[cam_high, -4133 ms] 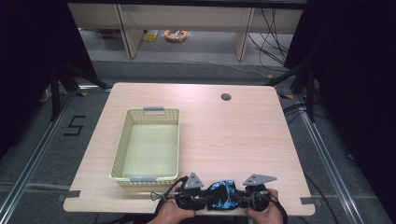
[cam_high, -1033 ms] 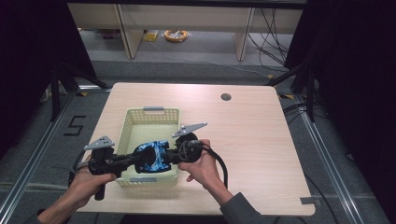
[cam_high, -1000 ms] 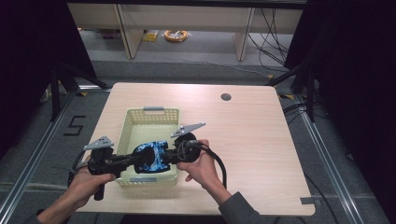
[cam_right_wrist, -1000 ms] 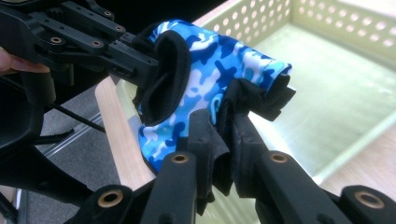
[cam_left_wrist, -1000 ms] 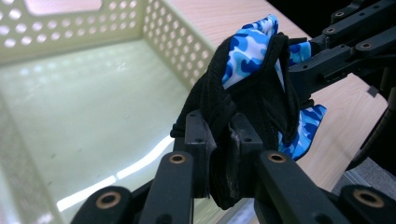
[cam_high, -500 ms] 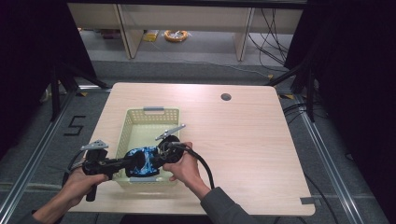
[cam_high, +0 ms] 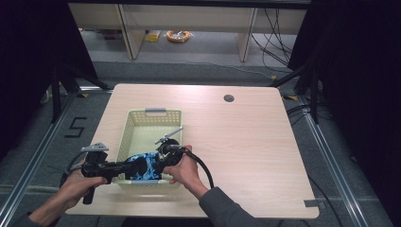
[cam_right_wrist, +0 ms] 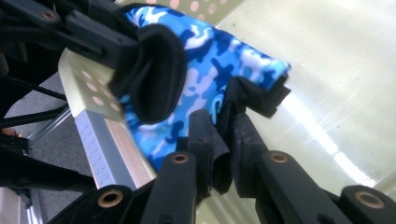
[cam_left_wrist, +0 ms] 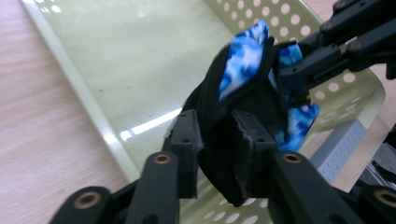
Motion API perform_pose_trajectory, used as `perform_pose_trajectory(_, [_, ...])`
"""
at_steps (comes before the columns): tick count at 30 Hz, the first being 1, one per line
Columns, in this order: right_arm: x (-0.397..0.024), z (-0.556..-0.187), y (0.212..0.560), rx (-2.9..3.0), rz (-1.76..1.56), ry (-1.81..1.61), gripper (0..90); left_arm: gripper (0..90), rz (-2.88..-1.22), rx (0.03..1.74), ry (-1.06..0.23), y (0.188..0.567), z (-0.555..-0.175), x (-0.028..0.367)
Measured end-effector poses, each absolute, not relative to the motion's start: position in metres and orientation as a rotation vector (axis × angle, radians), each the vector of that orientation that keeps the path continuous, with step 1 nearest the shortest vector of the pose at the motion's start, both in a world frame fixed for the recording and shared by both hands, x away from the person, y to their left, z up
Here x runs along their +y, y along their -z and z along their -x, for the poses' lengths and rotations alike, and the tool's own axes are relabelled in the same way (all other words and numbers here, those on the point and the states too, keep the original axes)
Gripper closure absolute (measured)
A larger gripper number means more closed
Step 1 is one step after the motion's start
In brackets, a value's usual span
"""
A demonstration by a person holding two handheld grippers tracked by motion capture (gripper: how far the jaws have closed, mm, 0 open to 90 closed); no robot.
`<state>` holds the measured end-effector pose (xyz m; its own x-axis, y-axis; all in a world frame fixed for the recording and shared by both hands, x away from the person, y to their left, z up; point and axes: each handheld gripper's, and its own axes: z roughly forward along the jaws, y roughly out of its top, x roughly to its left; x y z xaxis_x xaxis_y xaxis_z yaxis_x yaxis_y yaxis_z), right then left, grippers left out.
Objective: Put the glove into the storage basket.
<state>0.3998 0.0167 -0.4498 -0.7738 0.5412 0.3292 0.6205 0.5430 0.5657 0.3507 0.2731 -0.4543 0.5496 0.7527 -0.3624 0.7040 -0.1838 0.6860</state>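
A blue camouflage glove [cam_high: 144,166] with a black cuff hangs low over the near end of the pale green basket [cam_high: 156,112]. My left gripper [cam_high: 134,167] comes in from the left. Its jaws have just been opening, and the black cuff [cam_left_wrist: 219,154] still sits loosely between its pads [cam_left_wrist: 188,140], so it is open. My right gripper [cam_high: 157,164] reaches in from the right and is shut on a black fold of the glove [cam_right_wrist: 219,154]. In the left gripper view the right gripper's fingers [cam_left_wrist: 327,51] pinch the glove's far side.
The basket's perforated wall [cam_right_wrist: 88,88] and glossy floor [cam_left_wrist: 140,56] lie just under the glove. The wooden table [cam_high: 255,137] stretches right, with a round cable hole [cam_high: 229,98] at the back. An orange cable coil [cam_high: 178,36] lies on the floor beyond.
Both hands carried the glove from the table's front edge to the basket, then sank left and down toward its near end. The left jaws have spread apart around the cuff.
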Motion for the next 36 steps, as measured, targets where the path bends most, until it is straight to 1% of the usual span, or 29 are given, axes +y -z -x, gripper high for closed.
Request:
perform_pose_trajectory(1, [0.019,-0.398,0.450,-2.642,1.022,1.021,81.3,62.3,-1.927,1.178,-0.067,0.452,-0.350,0.273])
perform_pose_trajectory(3, [0.020,-0.398,0.451,-2.641,1.019,1.012,81.3,61.9,-1.931,1.167,-0.080,0.450,-0.349,0.272])
perform_pose_trajectory(4, [0.021,-0.398,0.451,-2.645,1.023,1.004,81.3,60.8,-1.954,1.159,-0.092,0.449,-0.348,0.271])
perform_pose_trajectory(8, [0.021,-0.400,0.454,-2.653,1.018,0.980,81.2,55.7,-1.942,1.169,-0.101,0.445,-0.346,0.268])
perform_pose_trajectory(10, [0.020,-0.399,0.453,-2.677,1.038,0.968,81.2,49.2,-1.956,1.185,-0.105,0.442,-0.346,0.268])
perform_pose_trajectory(14, [0.018,-0.398,0.453,-2.667,1.051,0.960,81.1,47.0,-1.960,1.179,-0.182,0.437,-0.344,0.267])
perform_pose_trajectory(16, [0.018,-0.398,0.453,-2.666,1.047,0.958,81.0,46.0,-2.002,1.150,-0.178,0.438,-0.344,0.268])
perform_pose_trajectory(18, [0.018,-0.397,0.453,-2.668,1.055,0.952,80.9,45.4,-2.002,1.161,-0.165,0.439,-0.344,0.267])
perform_pose_trajectory(19, [0.018,-0.397,0.453,-2.671,1.053,0.953,80.8,44.6,-1.974,1.172,-0.160,0.440,-0.344,0.265])
perform_pose_trajectory(20, [0.018,-0.397,0.453,-2.671,1.051,0.953,80.7,43.4,-1.983,1.173,-0.154,0.439,-0.344,0.265])
perform_pose_trajectory(21, [0.018,-0.397,0.453,-2.681,1.053,0.954,80.5,41.9,-1.951,1.187,-0.155,0.440,-0.343,0.263])
perform_pose_trajectory(22, [0.018,-0.397,0.454,-2.686,1.049,0.951,80.3,40.2,-1.991,1.167,-0.149,0.438,-0.344,0.264])
perform_pose_trajectory(23, [0.018,-0.397,0.454,-2.690,1.046,0.947,80.1,38.5,-1.974,1.172,-0.146,0.439,-0.343,0.262])
perform_pose_trajectory(25, [0.018,-0.396,0.453,-2.684,1.049,0.938,79.7,38.3,-1.991,1.151,-0.155,0.437,-0.342,0.262])
perform_pose_trajectory(26, [0.018,-0.396,0.453,-2.679,1.040,0.933,79.5,38.3,-1.960,1.153,-0.142,0.437,-0.341,0.259])
perform_pose_trajectory(28, [0.019,-0.395,0.452,-2.708,1.035,0.927,78.8,38.2,-1.950,1.147,-0.153,0.435,-0.340,0.258])
perform_pose_trajectory(30, [0.019,-0.394,0.452,-2.712,1.036,0.923,78.5,38.2,-1.984,1.125,-0.155,0.433,-0.339,0.259])
perform_pose_trajectory(31, [0.019,-0.393,0.451,-2.712,1.032,0.926,77.2,38.2,-1.948,1.142,-0.147,0.433,-0.338,0.257])
perform_pose_trajectory(33, [0.019,-0.393,0.451,-2.724,1.035,0.927,76.3,38.2,-1.959,1.134,-0.150,0.434,-0.338,0.257])
perform_pose_trajectory(34, [0.019,-0.392,0.450,-2.735,1.020,0.923,74.0,38.0,-1.971,1.136,-0.155,0.434,-0.338,0.258])
perform_pose_trajectory(36, [0.019,-0.392,0.451,-2.740,1.002,0.927,72.5,37.9,-1.943,1.163,-0.160,0.436,-0.339,0.258])
